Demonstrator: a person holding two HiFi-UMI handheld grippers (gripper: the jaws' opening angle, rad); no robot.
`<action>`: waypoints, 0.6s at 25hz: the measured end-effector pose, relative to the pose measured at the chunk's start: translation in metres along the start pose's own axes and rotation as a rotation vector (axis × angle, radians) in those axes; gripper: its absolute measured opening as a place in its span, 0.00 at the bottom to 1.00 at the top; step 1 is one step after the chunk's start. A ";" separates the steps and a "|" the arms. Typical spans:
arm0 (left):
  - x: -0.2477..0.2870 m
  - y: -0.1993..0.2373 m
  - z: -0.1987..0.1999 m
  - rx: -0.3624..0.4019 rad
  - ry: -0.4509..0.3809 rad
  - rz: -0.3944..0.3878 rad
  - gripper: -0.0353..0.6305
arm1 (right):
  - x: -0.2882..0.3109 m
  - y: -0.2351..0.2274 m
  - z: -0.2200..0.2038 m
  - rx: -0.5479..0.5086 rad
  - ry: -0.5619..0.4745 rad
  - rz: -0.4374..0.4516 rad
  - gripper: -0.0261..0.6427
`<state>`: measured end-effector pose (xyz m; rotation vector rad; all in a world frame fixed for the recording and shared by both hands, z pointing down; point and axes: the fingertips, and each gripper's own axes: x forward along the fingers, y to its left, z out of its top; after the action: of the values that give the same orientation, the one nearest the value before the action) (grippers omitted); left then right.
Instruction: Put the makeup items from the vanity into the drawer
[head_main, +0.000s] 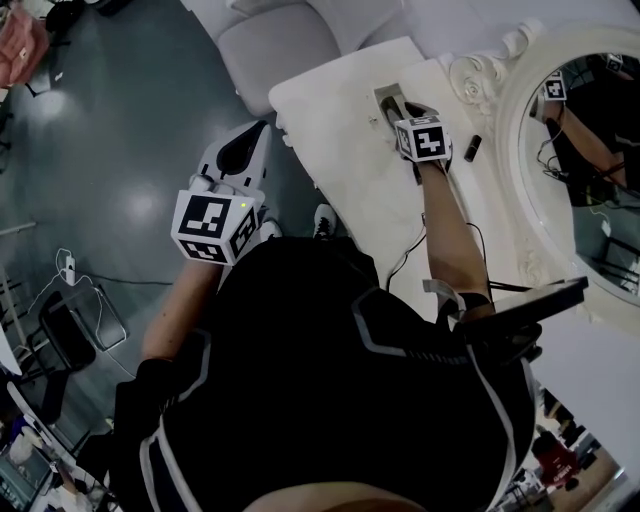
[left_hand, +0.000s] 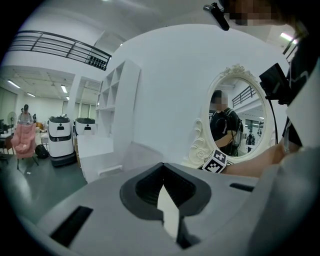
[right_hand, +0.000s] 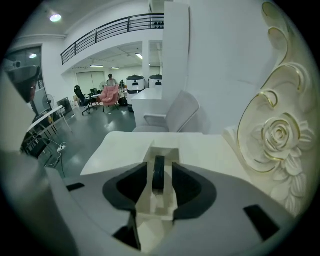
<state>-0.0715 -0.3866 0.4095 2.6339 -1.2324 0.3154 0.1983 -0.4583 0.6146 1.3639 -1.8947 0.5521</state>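
Note:
My right gripper (head_main: 396, 110) (right_hand: 159, 169) hovers over a small rectangular drawer recess (head_main: 384, 96) (right_hand: 163, 148) in the white vanity top (head_main: 340, 130). A dark round makeup compact (right_hand: 158, 179) stands on edge inside that recess, between the jaws. A narrow gap shows on each side of it, so the jaws are open and not pressing it. A small dark makeup item (head_main: 473, 148) lies on the vanity near the mirror base. My left gripper (head_main: 243, 150) (left_hand: 162, 187) is held off the vanity's left edge, over the floor, shut and holding nothing.
An ornate oval mirror (head_main: 590, 150) (left_hand: 237, 122) with a carved rose frame (right_hand: 277, 137) stands along the vanity's right side. A pale upholstered chair (head_main: 280, 45) (right_hand: 175, 112) sits at the vanity's far end. A cable (head_main: 405, 255) hangs by my right forearm. Grey floor lies to the left.

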 end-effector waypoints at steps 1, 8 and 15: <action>-0.005 0.000 0.004 0.001 -0.004 -0.008 0.06 | -0.009 0.005 0.005 0.001 -0.009 -0.004 0.28; 0.006 -0.011 0.011 0.020 -0.029 -0.092 0.06 | -0.053 0.003 0.029 0.039 -0.116 -0.035 0.28; 0.019 -0.030 0.022 0.047 -0.070 -0.198 0.06 | -0.122 0.000 0.065 0.110 -0.312 -0.074 0.27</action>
<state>-0.0337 -0.3876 0.3911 2.8009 -0.9831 0.2228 0.1996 -0.4273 0.4797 1.6643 -2.0731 0.4306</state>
